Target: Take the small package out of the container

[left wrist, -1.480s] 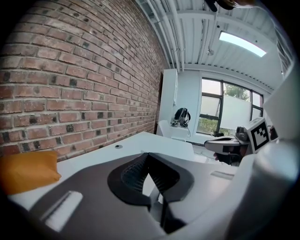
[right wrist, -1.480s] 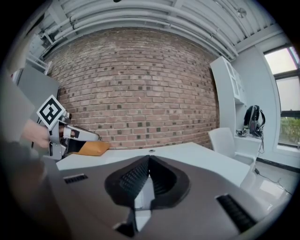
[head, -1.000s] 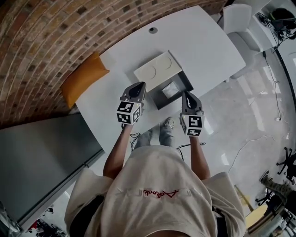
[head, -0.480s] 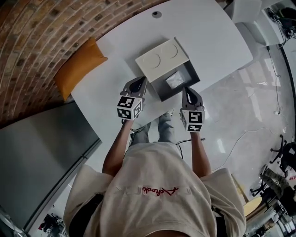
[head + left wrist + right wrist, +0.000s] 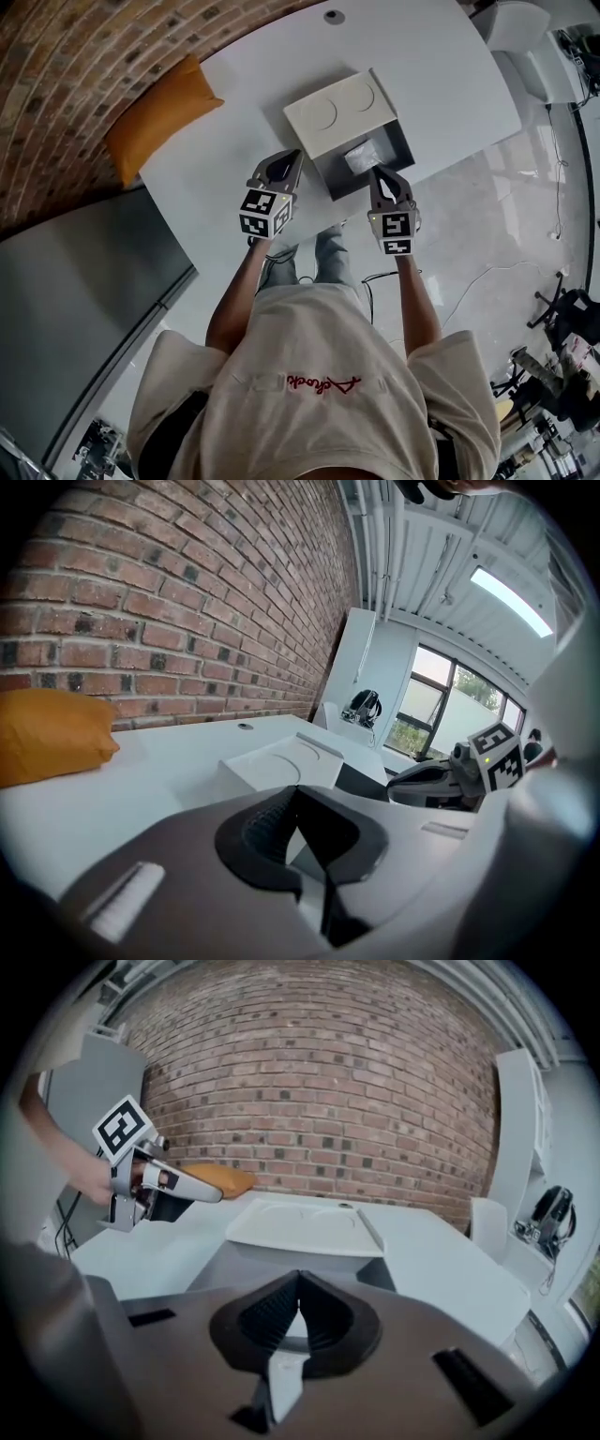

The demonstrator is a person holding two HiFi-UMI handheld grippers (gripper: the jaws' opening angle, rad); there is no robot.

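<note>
**A:** How do the tools stand?

**B:** The left gripper [image 5: 298,803] has its jaws pressed together with nothing between them. The right gripper [image 5: 298,1288] is the same, closed and empty. Both hang above the near edge of the table [image 5: 431,66], pointing toward the far side.

**A:** And the small package [image 5: 361,157]?

**B:** It lies inside the dark container [image 5: 330,180], in the uncovered part. The white lid [image 5: 336,112] covers the far-left part, so the near-right part is open from above.

**A:** Which tool is better placed?

**B:** The right one, I'd say. Its tip is at the near rim of the opening, close to the package. The left one sits off to the left, beside the container. Neither touches anything, and the right jaws would need to part first.

**A:** Anything else?

**B:** An orange cushion [image 5: 155,117] lies far left, well apart.
</note>
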